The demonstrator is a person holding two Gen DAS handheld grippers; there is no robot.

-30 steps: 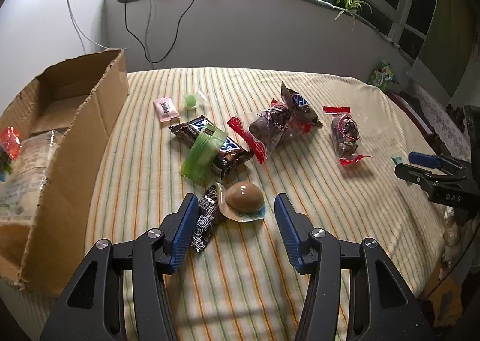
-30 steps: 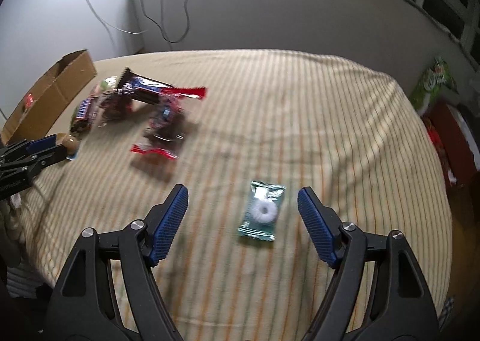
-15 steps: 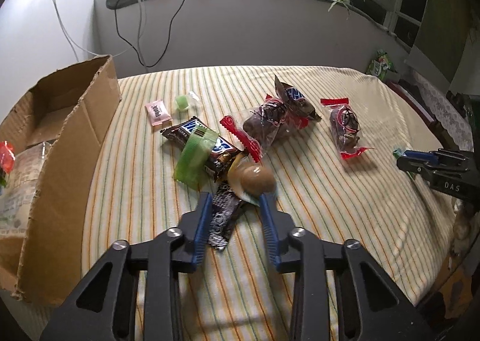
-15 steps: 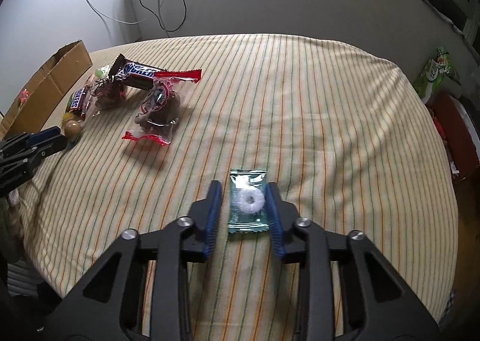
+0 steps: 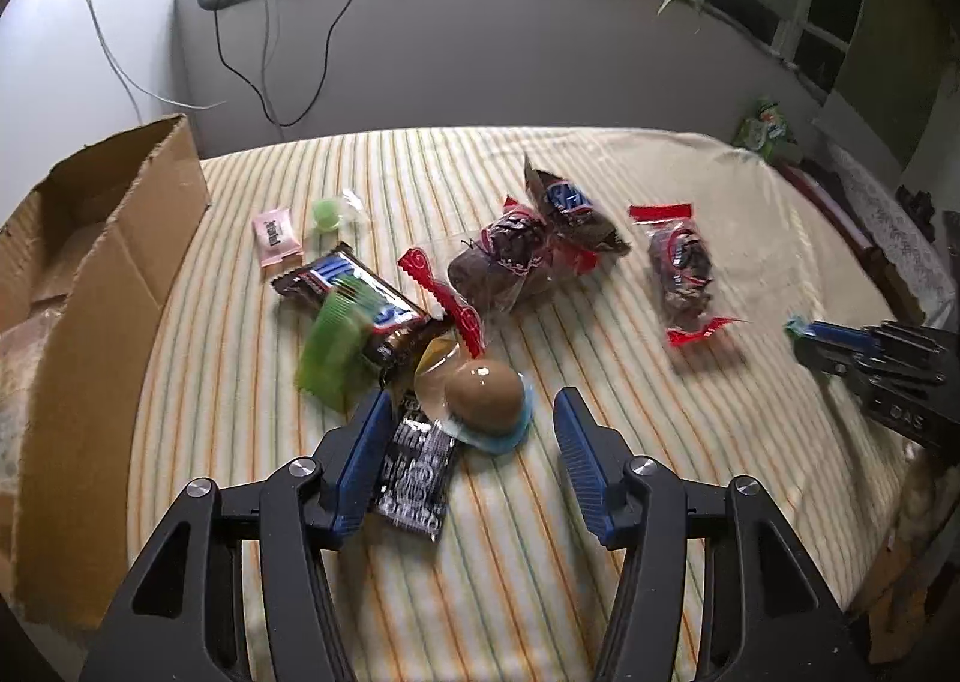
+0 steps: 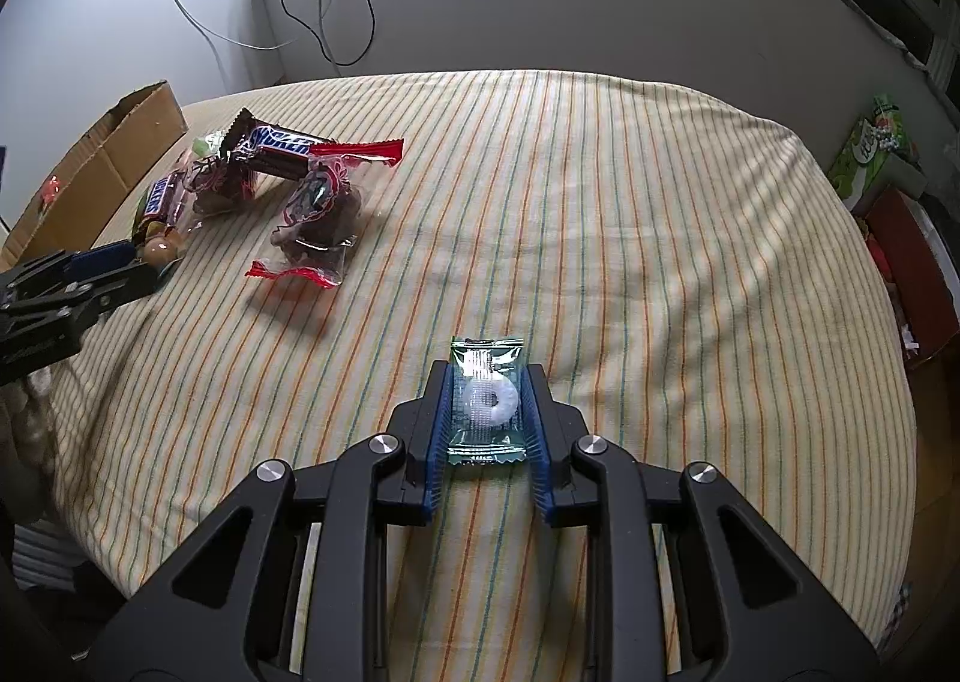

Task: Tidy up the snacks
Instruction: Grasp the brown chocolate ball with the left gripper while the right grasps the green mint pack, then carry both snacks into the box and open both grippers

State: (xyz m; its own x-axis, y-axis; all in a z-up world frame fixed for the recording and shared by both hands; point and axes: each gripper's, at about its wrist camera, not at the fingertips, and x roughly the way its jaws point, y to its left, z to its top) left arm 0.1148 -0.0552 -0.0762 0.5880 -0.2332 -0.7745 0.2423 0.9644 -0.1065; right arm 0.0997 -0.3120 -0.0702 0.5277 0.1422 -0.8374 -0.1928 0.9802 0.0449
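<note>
Only our right wrist view shows our right gripper [image 6: 487, 412] clamped on the mint packet [image 6: 487, 401]; our left gripper [image 5: 468, 442] is opening around the unpinched brown jelly cup [image 5: 485, 395], lower centre.

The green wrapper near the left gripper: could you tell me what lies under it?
The green wrapper lies across a Snickers bar; the bar's middle is covered, both ends showing.

Snack pile [image 5: 480, 286] crowding tabletop's [image 6: 660, 202] left part, box [image 5: 108, 286] walling left edge, right half bare
</note>
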